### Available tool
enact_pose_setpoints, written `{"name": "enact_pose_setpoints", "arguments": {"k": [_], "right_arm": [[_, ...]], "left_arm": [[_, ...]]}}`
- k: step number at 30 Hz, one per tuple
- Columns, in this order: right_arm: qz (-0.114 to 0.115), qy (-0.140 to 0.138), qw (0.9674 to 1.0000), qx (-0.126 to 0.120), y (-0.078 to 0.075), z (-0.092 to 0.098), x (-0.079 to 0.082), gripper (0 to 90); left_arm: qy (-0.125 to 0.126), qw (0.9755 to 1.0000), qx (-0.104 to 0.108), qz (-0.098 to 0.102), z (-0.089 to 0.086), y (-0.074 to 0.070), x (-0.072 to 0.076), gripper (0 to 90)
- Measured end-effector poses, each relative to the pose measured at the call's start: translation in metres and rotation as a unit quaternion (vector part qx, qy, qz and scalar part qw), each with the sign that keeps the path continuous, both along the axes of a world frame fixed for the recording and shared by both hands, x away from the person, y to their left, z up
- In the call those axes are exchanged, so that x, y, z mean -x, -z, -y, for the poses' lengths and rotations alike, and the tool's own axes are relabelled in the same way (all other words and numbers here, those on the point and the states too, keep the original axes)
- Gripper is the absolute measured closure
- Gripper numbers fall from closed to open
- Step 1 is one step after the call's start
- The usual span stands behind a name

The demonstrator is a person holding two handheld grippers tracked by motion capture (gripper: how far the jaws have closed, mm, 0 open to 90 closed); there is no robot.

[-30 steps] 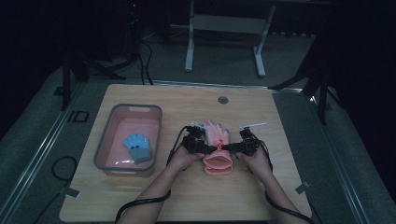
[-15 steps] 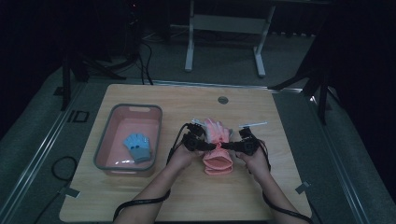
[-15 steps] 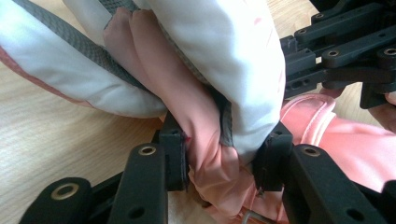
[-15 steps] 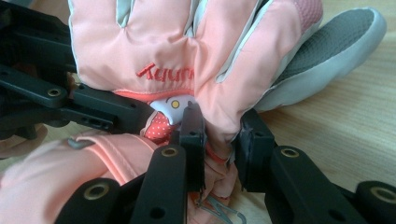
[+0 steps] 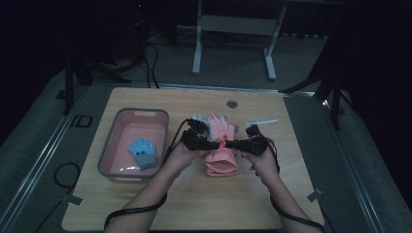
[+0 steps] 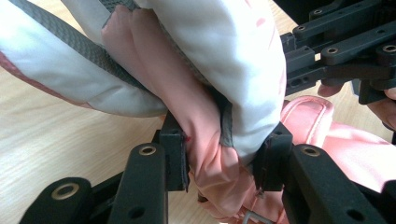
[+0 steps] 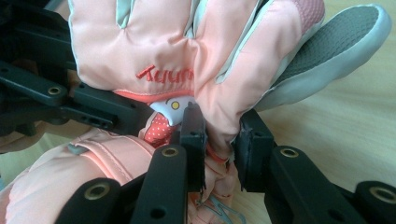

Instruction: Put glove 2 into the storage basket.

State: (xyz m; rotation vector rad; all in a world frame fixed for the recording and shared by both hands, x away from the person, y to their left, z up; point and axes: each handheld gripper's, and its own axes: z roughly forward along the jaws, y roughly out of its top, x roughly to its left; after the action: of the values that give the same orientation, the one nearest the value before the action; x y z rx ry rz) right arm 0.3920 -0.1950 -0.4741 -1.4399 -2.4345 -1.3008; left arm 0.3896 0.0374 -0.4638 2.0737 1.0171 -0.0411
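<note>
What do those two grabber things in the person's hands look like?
Each gripper is black. The left gripper has two chunky black jaws with blocky pads, joined by flat bars with small round metal rivets. The right gripper is built the same way. A black cable trails from the left one. The forearms are bare, with no sleeves.
</note>
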Motion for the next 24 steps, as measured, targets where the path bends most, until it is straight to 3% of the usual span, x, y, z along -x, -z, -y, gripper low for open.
{"name": "enact_pose_setpoints", "arguments": {"k": [4, 12, 24], "right_arm": [[0.014, -0.002, 0.9999, 0.005, -0.013, -0.011, 0.001, 75.1], [0.03, -0.016, 0.9994, 0.001, -0.036, -0.034, 0.001, 75.2], [0.038, -0.034, 0.9987, -0.009, -0.057, -0.081, -0.008, 75.1]], "left_arm": [[-0.009, 0.9999, -0.006, 0.013, -0.008, -0.013, 0.004, 63.4], [-0.016, 0.9997, -0.008, 0.018, -0.032, -0.036, 0.006, 63.4], [-0.033, 0.9989, -0.021, 0.025, -0.08, -0.062, 0.006, 63.3]]}}
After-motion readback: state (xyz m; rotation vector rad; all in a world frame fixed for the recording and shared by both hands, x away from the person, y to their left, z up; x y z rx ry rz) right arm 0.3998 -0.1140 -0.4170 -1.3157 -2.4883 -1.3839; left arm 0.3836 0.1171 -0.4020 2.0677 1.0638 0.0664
